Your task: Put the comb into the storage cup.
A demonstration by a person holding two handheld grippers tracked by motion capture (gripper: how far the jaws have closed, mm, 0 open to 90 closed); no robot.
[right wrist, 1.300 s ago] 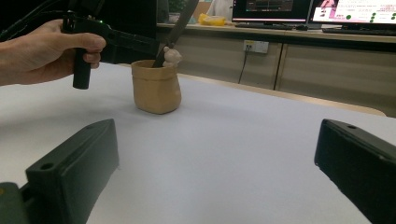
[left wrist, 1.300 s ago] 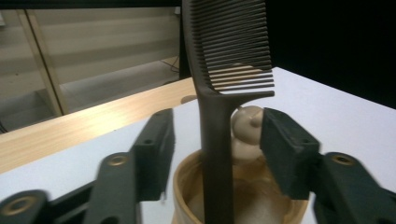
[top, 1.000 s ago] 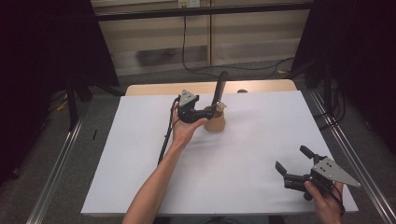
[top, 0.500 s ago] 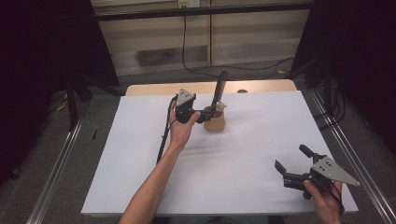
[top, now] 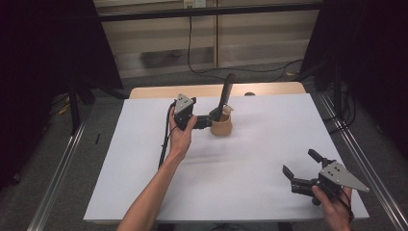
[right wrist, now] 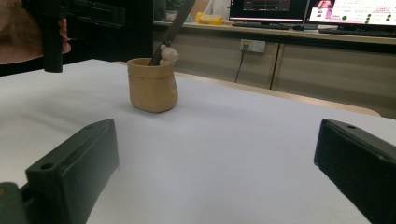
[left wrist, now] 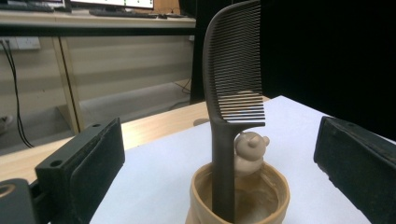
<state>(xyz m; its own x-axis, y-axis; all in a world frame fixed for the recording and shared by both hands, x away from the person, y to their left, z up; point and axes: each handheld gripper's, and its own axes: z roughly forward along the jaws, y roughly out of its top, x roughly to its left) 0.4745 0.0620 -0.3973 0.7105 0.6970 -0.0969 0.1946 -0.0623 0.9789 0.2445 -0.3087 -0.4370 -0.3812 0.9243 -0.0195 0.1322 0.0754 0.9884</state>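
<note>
Dark brown plastic comb, standing handle-down in a small tan round cup with a little beige bear figure on its rim, teeth end leaning up and away toward the far edge of the white-topped table. Cup placed on the far half of the table, near the middle of its width, a strip of bare pale wood showing just behind it.

Left gripper just beside the cup on its left — jaws spread wide, one to each side of cup and comb in the left gripper view, touching neither. Grey three-cornered plate on top; hand and bare forearm running back from the cup toward the near table edge.

Right gripper well apart from the cup, at the near right corner of the table — jaws apart, nothing between them, pointed toward the cup across bare white surface in the right gripper view.
</note>
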